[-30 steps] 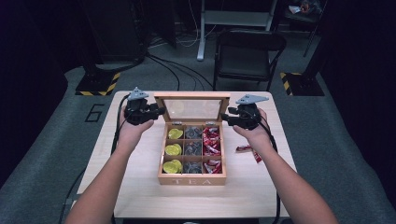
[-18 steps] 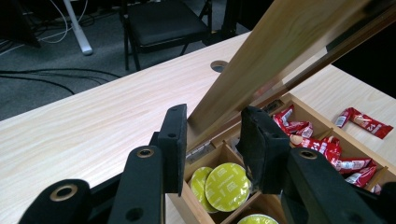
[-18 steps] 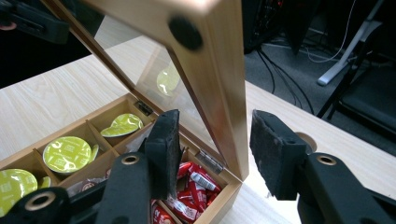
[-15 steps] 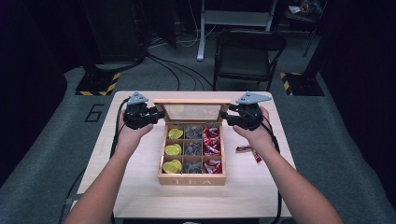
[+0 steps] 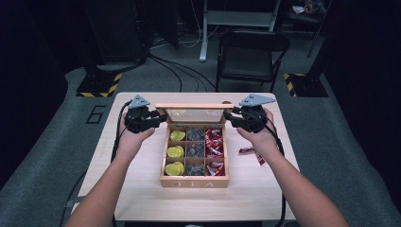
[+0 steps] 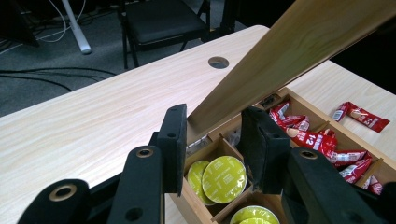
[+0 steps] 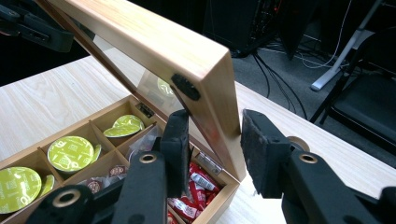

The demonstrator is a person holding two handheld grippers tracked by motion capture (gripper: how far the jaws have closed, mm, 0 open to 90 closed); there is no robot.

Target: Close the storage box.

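**Tea box lid held half-way, one jaw-pair at each side edge**

The tea box [image 5: 194, 161] sits in the middle of the table [image 5: 142, 189], its glass-paned lid [image 5: 195, 111] tilted up between the two grippers. The left gripper [image 6: 212, 140] has its jaws a moderate width apart with the lid's side edge running in between them; the pads look close to the wood but I cannot tell whether they press it. The right gripper [image 7: 212, 147] straddles the opposite corner of the lid the same way, with a visible gap on the outer pad's side.

From where I stand, the risk is the loose hold: if either pair slips off, the lid could drop on its hinges and slam. Uneven lifting might twist the frame or drag the box. Beyond the right fingers a red packet [image 5: 251, 153] lies loose on the table.
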